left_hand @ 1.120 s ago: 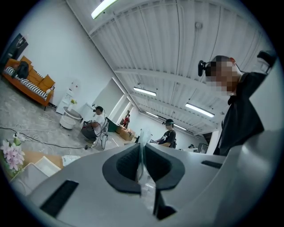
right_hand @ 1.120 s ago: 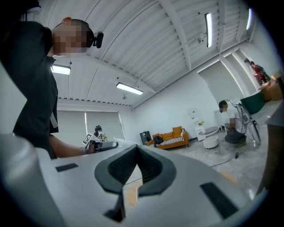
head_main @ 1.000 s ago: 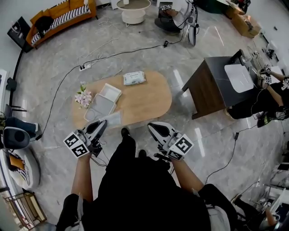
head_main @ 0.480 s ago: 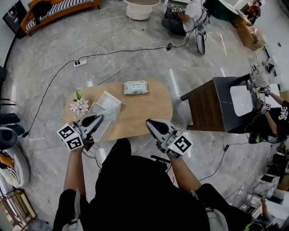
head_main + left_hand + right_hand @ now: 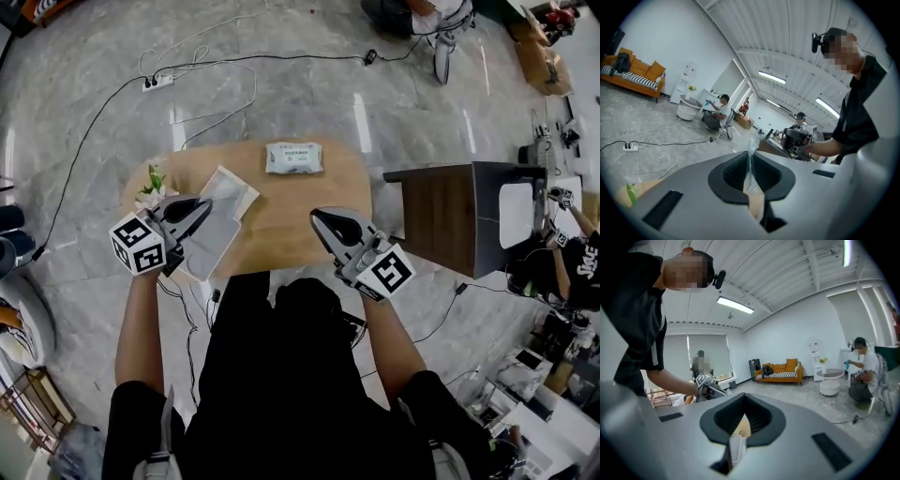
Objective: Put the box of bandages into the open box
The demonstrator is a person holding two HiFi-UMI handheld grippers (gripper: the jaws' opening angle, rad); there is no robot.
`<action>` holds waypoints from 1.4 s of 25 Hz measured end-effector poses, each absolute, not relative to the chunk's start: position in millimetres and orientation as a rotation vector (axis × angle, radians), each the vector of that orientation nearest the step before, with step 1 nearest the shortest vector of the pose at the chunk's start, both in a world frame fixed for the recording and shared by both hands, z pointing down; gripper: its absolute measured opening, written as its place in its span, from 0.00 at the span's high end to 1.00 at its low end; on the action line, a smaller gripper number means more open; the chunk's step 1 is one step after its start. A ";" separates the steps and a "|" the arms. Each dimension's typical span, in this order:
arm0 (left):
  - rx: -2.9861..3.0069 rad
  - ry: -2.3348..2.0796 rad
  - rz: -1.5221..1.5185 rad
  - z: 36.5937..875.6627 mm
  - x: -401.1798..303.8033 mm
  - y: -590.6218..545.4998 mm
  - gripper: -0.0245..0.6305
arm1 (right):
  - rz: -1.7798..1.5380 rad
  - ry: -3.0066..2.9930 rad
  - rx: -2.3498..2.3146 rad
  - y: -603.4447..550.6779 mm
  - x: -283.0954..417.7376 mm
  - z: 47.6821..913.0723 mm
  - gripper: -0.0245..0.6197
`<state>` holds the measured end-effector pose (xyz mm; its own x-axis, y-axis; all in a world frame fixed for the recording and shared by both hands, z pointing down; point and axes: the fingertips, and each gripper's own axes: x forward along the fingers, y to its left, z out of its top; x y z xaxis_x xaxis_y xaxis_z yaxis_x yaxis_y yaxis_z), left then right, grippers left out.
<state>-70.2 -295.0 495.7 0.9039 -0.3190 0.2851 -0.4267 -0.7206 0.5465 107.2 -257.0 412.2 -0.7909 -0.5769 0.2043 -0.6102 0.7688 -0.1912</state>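
The box of bandages (image 5: 293,157), a pale green-white pack, lies at the far side of the oval wooden table (image 5: 300,211). The open box (image 5: 214,236), a shallow white tray with its lid (image 5: 232,190) beside it, sits at the table's left. My left gripper (image 5: 199,208) hovers over the open box. Its jaws are shut on a thin strip of clear plastic film (image 5: 750,154), which sticks up between them in the left gripper (image 5: 751,164) view. My right gripper (image 5: 323,221) is over the table's near middle, short of the bandages. The right gripper (image 5: 742,408) looks shut, with nothing held.
A small bunch of flowers (image 5: 150,186) stands at the table's left end. A dark side table (image 5: 450,216) is close on the right. Cables (image 5: 187,66) and a power strip lie on the floor beyond. Other people sit and work farther back.
The person has walked up to the table. Both grippers have come forward from over the floor to over the table's near part, the left one now above the open box.
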 end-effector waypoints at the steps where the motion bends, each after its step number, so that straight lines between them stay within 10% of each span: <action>1: 2.420 -0.529 0.247 509.2 -70.4 -301.7 0.92 | 0.376 -2.827 0.916 -265.1 103.0 421.6 0.95; 35: 2.016 -0.439 0.994 840.4 -39.0 -318.3 0.92 | 0.681 -2.822 0.656 -377.6 105.9 692.8 0.95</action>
